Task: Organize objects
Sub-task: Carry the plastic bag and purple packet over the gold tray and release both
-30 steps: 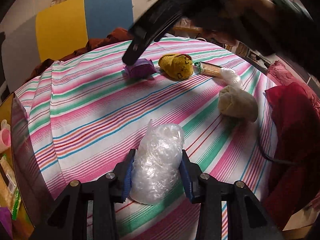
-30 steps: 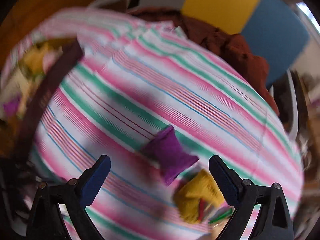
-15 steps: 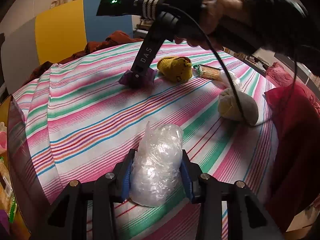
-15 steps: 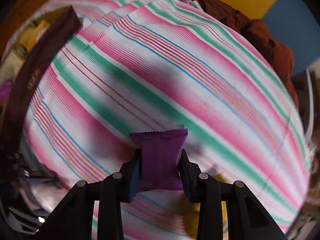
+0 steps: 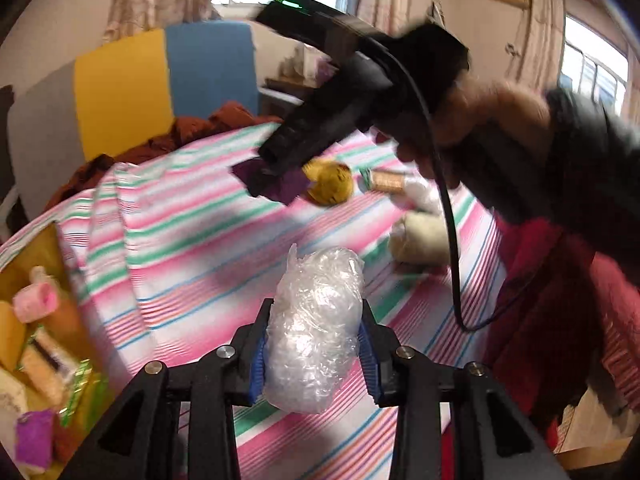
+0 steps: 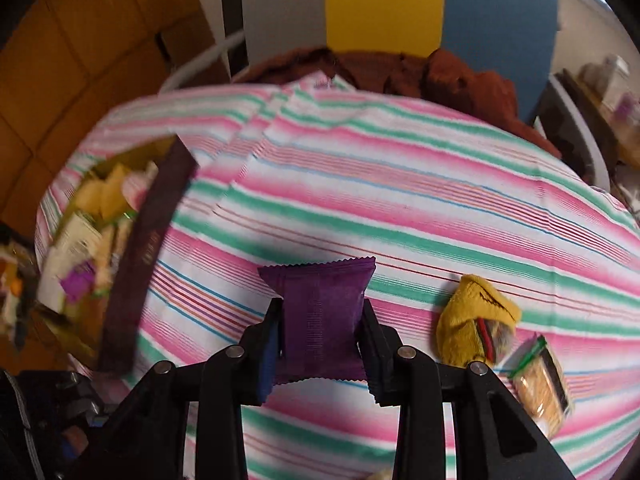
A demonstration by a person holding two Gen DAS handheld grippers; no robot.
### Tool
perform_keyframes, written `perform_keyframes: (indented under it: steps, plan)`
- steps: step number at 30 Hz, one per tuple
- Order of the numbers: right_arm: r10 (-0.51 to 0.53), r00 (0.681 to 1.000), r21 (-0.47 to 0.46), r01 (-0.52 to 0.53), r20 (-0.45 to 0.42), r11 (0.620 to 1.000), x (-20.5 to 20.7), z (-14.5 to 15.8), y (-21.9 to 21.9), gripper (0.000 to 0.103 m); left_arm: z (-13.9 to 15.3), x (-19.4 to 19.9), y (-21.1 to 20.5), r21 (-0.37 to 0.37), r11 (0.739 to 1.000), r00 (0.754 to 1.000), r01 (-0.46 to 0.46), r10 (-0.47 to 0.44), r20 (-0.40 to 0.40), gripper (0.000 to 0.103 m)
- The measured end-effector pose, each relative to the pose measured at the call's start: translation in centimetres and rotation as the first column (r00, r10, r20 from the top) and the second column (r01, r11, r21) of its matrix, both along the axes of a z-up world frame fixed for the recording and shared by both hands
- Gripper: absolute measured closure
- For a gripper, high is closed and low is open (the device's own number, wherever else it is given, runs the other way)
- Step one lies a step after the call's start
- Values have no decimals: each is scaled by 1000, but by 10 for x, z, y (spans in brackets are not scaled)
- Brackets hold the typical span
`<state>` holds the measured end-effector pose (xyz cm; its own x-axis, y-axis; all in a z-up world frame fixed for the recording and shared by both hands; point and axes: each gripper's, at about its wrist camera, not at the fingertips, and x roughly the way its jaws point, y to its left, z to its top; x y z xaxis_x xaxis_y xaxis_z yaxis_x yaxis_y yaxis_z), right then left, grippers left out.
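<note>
Nearest to the left camera, the left tongs (image 5: 312,354) are pinching a clear crinkled plastic bag (image 5: 314,320) between their blue-padded tips, the bag standing upright and filling the gap from side to side. Under it runs the striped cloth (image 5: 192,240) in pink, green and white that covers the worktop. At the left edge of that view sits an open box (image 5: 36,248) crowded with small packets, a pink roll (image 5: 36,302) and a purple packet (image 5: 34,438) among them.

The right tongs (image 6: 320,344) are clamped on a purple snack packet (image 6: 320,316), its zigzag-cut ends sticking out above and below the tips; in the left view that packet (image 5: 276,184) hangs clear above the cloth, held by a blurred hand (image 5: 460,128) in a dark sleeve, with a black cable (image 5: 450,240) drooping from the tool.

Beyond and to the right of the purple packet, a yellow sock bundle (image 6: 474,316) lies on the cloth, and just beside it a small clear bag of biscuits (image 6: 540,380) with a green tie. A pale beige bundle (image 5: 416,240) rests further right in the left view. To the left in the right view the box's dark flap (image 6: 148,248) stands up.

Past the worktop's far edge lies a rust-brown cloth (image 6: 460,76), and behind it a panel in grey, yellow and blue (image 6: 384,4).
</note>
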<state>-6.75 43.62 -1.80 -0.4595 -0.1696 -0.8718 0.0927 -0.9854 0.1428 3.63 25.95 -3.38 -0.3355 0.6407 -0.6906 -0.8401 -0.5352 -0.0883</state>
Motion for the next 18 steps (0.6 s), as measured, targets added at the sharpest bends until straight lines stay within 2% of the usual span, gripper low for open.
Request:
perform_keyframes:
  steps: [4,8,12,18]
  plan:
    - [-27,998,-47,24,-62,999,13,17,-18,67,24,-5,-34,47,995,996,-92,93,-8,65]
    - [-16,995,-107,5,-102,994,16,25,-47,67,40,-20,-73,77,973,976,-218,219,-6,65]
    - [45,991,-146,-64,-128,987,19,33,-90,67,47,-42,-113,91,931,935,-354,356,4,65]
    - [155,978,-181,-179,-140,967,30,33,-159,67,51,-85,-171,98,848,854,-521,518,56,65]
